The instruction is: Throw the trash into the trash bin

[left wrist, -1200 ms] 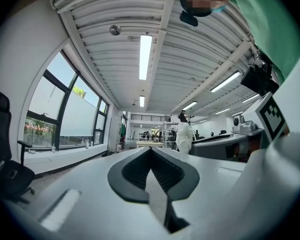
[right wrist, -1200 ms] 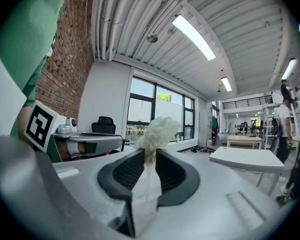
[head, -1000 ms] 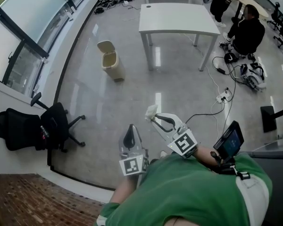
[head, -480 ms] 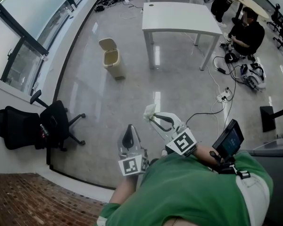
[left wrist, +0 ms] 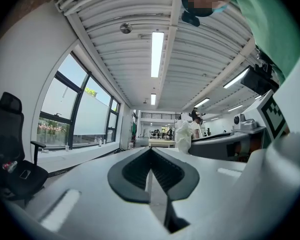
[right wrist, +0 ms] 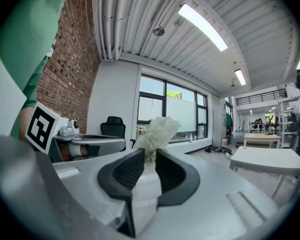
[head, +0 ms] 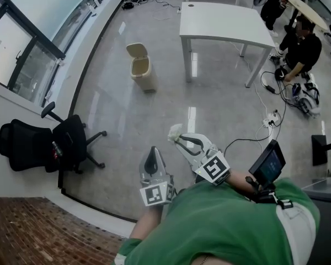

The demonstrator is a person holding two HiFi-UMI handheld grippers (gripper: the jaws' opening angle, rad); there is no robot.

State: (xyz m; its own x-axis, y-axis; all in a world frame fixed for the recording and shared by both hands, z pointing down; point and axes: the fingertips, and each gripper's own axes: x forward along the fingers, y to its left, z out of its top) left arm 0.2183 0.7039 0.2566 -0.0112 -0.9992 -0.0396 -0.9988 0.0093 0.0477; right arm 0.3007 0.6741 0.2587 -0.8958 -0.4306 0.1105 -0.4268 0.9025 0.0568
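The right claw (head: 177, 138) (right wrist: 150, 154) was closed narrow on the trash (head: 175, 130), its two dark pads pressing the wad from both sides. The trash was a crumpled, pale, off-white clump of thin paper or plastic; which of the two could not be told. It was pinched at its lower end, and its wrinkled top bulged out above and past the claw's tips. The left claw (head: 152, 150) (left wrist: 150, 151) sat just beside the right one, on its left. Its pads met at the tips and held nothing.

The trash bin (head: 142, 70) stood ahead of the right claw and a little to its left, well apart from it. It was beige and small, with its lid tipped up and its mouth open. Between the claws and the bin lay a broad stretch of bare, glossy grey floor (head: 171, 101).

Ahead and to the right of the claws stood a white table (head: 226, 24), its near legs close to the bin's right side. Far to the left of the left claw, a black office chair (head: 71, 142) stood by the window wall (head: 38, 37), which ran along that whole side. To the right of the right claw, a power strip (head: 273, 116) and its black cables lay on the floor. Beyond them a person (head: 304, 44) sat low near the table's far corner.
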